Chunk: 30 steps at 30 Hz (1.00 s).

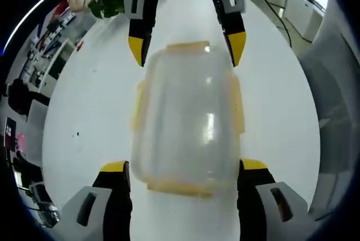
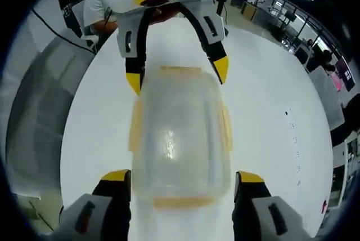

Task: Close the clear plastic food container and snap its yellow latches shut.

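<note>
While both tools gape released, the frosted rounded-rectangular container [image 1: 185,120] with yellow latches [image 1: 238,106] rests on smooth white table [image 1: 90,111].

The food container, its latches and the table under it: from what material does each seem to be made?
Food container: seemingly clear plastic, glossy, since the white table shows through it and light glints on top. Latches: likely opaque yellow plastic, duller in finish. Table: a smooth white surface, faintly shiny; laminate or painted board, the pictures cannot settle which.

container [image 1: 188,120] on table [image 1: 90,111] | left claw [image 1: 183,168] open (straddling it) | right claw [image 1: 187,47] opposite
</note>
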{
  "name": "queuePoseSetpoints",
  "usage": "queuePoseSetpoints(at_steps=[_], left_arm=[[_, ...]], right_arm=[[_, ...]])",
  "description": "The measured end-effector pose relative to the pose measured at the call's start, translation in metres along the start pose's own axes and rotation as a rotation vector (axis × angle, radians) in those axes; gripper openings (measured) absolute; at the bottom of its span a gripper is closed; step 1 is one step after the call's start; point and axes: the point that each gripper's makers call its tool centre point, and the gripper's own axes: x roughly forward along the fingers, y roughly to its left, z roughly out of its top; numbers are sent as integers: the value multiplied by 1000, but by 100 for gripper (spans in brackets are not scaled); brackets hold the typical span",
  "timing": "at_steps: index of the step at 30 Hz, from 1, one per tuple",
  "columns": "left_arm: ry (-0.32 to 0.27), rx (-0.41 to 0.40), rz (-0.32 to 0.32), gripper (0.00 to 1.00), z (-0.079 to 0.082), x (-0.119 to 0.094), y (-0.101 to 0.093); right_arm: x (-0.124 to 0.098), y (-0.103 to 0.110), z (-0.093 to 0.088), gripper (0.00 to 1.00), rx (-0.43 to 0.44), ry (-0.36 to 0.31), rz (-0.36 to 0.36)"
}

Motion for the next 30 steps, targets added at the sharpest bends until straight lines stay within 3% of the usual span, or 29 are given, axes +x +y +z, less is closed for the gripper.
queuePoseSetpoints(at_steps=[30], left_arm=[[-5,-2,-21,78,-3,8,-2]], right_arm=[[7,3,-2,74,-5,6,18]])
